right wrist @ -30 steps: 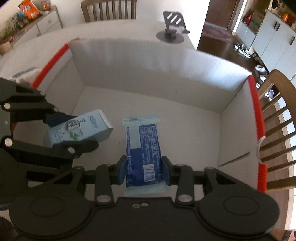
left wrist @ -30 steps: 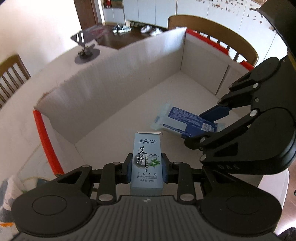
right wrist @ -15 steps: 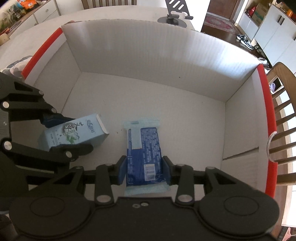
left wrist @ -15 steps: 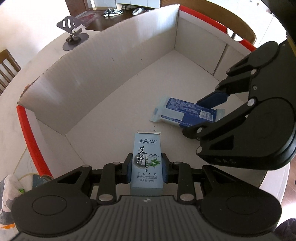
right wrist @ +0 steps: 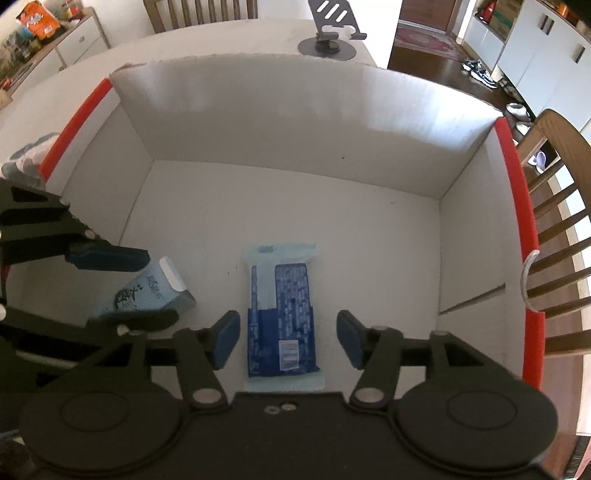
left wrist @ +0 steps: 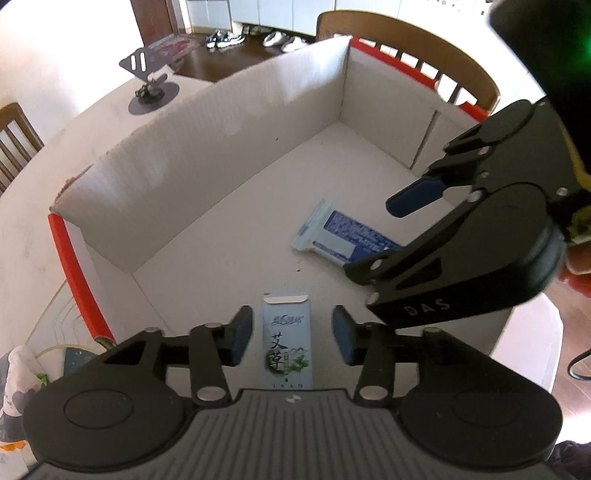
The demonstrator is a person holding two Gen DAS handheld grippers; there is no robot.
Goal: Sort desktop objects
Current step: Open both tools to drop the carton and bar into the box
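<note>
Both claws stand released, jaws spread with a clear gap on either side of each item. The left claw (left wrist: 291,334) hangs over the pale blue cardboard carton with dark printed characters (left wrist: 287,350), which lies on the floor of the white corrugated box with red-taped edges (left wrist: 207,147). The carton's long axis runs straight along the claw's line of sight, centred between the blue pads, touching neither. The right claw (right wrist: 282,338) hangs likewise over the flat blue-and-white foil sachet (right wrist: 282,314), also on the box floor, its long axis also in line with the jaws. The 2 items lie near each other, apart, the carton to the left of the sachet. Judgement: both items appear deposited, so the coming move is a straight withdrawal upward. Risk: the 2 claws sit close together and could clash. A grey metal phone stand (right wrist: 328,33) sits on the white surface (left wrist: 33,206) beyond the box.
</note>
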